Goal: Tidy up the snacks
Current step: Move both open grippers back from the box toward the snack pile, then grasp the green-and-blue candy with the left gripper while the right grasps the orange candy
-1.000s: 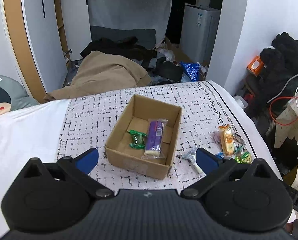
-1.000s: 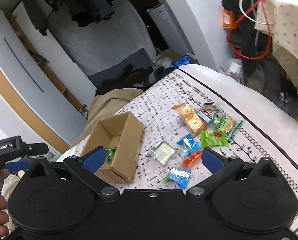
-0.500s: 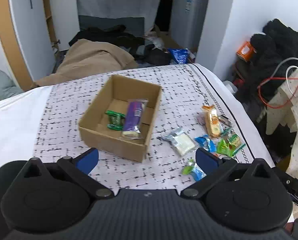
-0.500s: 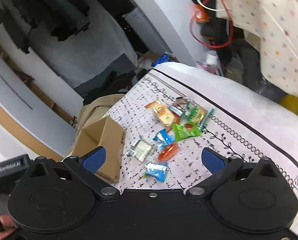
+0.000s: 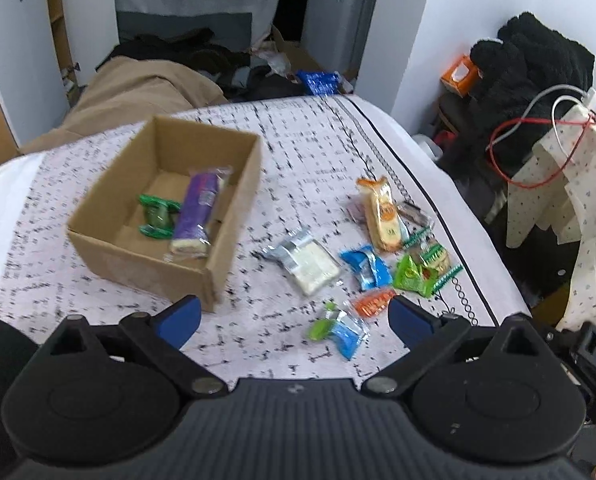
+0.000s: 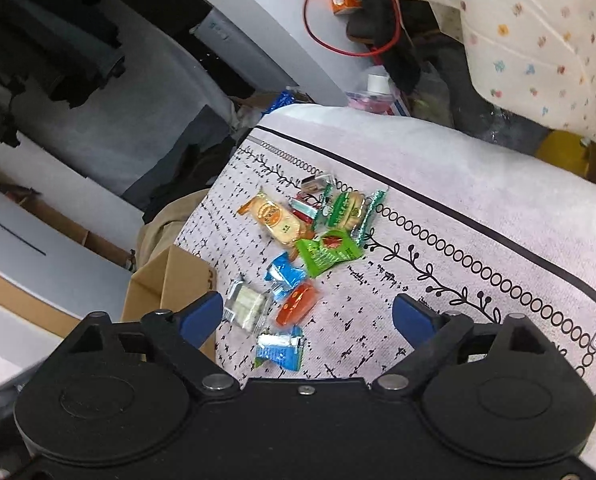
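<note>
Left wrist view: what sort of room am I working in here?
Probably a cluttered bedroom or storage room at home: clothes heaped on the floor, a small white fridge, and a cloth-covered table holding the snack box.

Patterned cloth-covered surface (image 5: 298,152) bearing a cardboard box (image 5: 109,240) and scattered snack packets (image 5: 362,264).

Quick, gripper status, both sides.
Left gripper: open, holding nothing.
Right gripper: open, holding nothing.
</note>
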The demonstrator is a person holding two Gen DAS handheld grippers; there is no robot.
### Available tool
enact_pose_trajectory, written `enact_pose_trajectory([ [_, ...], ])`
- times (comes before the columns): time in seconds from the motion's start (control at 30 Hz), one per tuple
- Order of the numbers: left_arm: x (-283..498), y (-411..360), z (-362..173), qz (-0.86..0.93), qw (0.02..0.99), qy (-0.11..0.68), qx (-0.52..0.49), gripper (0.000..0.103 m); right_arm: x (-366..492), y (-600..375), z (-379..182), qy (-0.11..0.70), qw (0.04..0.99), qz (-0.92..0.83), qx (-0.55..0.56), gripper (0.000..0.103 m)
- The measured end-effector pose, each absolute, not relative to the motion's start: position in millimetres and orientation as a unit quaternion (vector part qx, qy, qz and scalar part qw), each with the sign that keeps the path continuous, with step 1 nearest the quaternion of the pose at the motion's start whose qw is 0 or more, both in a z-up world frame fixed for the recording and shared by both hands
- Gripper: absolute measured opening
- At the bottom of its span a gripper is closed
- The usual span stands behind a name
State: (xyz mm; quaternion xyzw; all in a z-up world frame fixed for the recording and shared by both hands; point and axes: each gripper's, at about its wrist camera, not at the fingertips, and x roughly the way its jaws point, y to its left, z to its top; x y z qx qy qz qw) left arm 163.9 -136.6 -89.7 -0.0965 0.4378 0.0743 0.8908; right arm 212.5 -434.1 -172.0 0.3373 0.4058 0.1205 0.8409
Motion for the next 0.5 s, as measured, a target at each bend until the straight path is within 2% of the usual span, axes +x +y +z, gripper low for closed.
enact_pose_trajectory([
  [0.5,200.8,-147.9,-162.6,0.080,0.854,0.492,-0.149,0.088,258.4,-422.3,-204.2,0.440,0.819,0.132,0.344,0.069],
])
